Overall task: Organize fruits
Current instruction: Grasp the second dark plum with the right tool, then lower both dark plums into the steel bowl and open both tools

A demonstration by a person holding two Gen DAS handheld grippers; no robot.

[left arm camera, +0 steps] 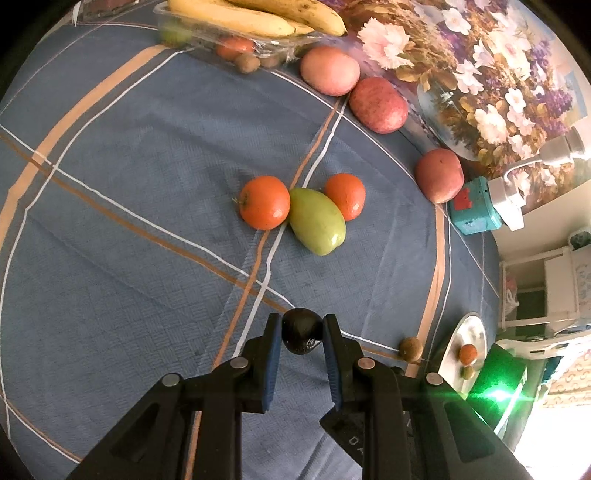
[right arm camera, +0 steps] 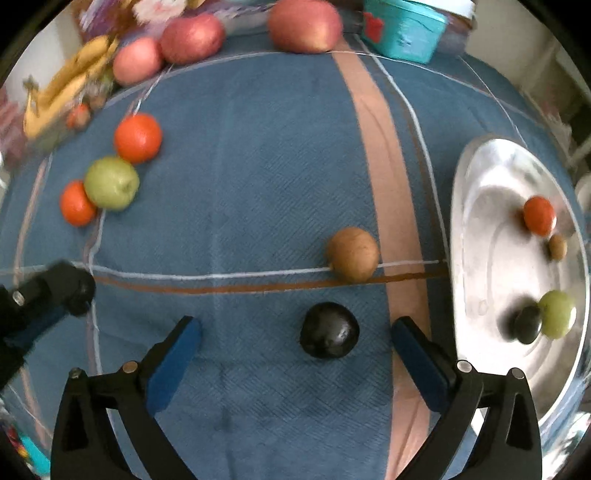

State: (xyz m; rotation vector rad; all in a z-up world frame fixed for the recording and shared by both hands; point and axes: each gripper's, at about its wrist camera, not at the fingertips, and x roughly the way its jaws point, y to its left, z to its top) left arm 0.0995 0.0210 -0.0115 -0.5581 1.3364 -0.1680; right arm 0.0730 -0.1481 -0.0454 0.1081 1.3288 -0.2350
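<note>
Between the blue pads of the left gripper [left arm camera: 302,338] sits a dark plum [left arm camera: 300,331], pinched on both sides just above the blue checked tablecloth [left arm camera: 110,221]. In the right wrist view that same gripper shows at the left edge, while the right gripper [right arm camera: 295,338] hangs with its fingers spread wide on either side of a second dark plum [right arm camera: 328,329], which lies on the cloth, touching neither pad. Just beyond it rests a brown kiwi [right arm camera: 352,254], near the rim of a silver tray [right arm camera: 480,240] that carries a small orange fruit [right arm camera: 539,216], a small brown fruit [right arm camera: 557,246], a green fruit [right arm camera: 557,314] and another dark fruit [right arm camera: 528,324] touching it. Farther out, a green mango [left arm camera: 317,220] lies between two oranges [left arm camera: 264,202], touching both. Along the far edge stand three red apples [left arm camera: 378,105], a clear box with bananas [left arm camera: 258,18] on top, and a teal tin [left arm camera: 474,206].
</note>
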